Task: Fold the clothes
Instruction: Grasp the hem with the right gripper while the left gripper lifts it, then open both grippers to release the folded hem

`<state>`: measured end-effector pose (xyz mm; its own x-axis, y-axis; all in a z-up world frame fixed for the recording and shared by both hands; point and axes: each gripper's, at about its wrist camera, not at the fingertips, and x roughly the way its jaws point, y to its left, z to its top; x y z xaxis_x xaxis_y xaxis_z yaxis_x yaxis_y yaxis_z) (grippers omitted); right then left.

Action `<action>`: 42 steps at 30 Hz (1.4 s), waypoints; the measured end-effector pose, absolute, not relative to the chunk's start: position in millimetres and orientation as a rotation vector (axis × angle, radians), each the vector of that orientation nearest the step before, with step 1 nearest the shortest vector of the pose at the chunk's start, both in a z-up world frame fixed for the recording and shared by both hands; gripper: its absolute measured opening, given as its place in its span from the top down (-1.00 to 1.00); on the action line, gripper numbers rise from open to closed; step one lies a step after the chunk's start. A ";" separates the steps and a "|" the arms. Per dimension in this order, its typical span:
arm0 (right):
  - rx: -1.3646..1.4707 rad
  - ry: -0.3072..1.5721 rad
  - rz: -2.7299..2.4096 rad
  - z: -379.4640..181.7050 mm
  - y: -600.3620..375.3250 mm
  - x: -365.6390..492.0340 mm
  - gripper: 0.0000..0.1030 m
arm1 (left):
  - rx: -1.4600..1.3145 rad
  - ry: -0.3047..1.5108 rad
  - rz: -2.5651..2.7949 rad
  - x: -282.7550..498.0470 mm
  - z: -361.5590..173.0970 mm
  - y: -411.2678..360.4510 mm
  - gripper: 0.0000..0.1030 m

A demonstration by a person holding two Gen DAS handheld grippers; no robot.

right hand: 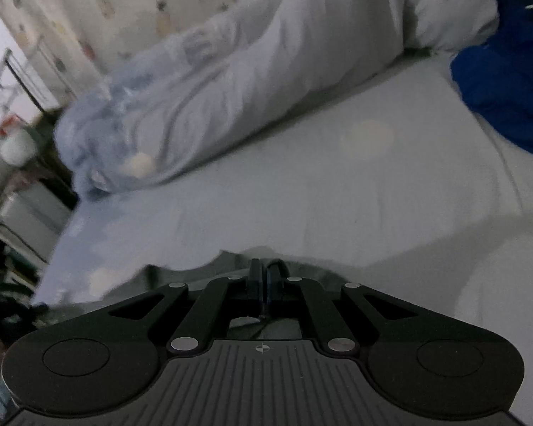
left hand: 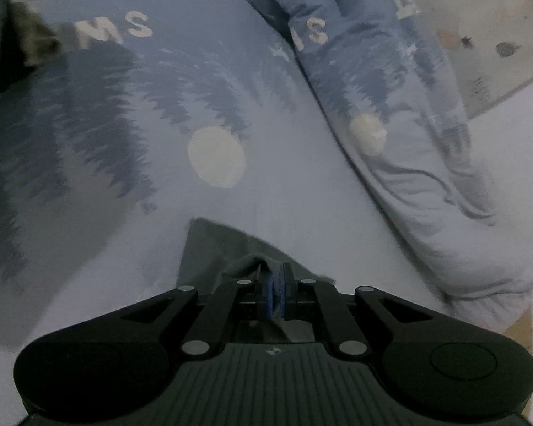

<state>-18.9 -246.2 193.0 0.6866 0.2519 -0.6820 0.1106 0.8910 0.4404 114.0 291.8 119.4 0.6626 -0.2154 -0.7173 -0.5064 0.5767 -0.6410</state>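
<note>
Your left gripper [left hand: 276, 285] pinches only a small corner of the grey garment [left hand: 209, 248] – a sharp tug could slip it free, or drag the printed bedsheet [left hand: 302, 184]. The cloth sits right between the closed jaws. Your right gripper [right hand: 264, 280] is clamped likewise on its edge, low over the bed.
</note>
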 end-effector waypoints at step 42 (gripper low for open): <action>0.270 0.797 -0.037 118.5 -221.7 90.2 0.93 | -0.763 0.329 -0.045 46.4 48.5 218.7 -1.00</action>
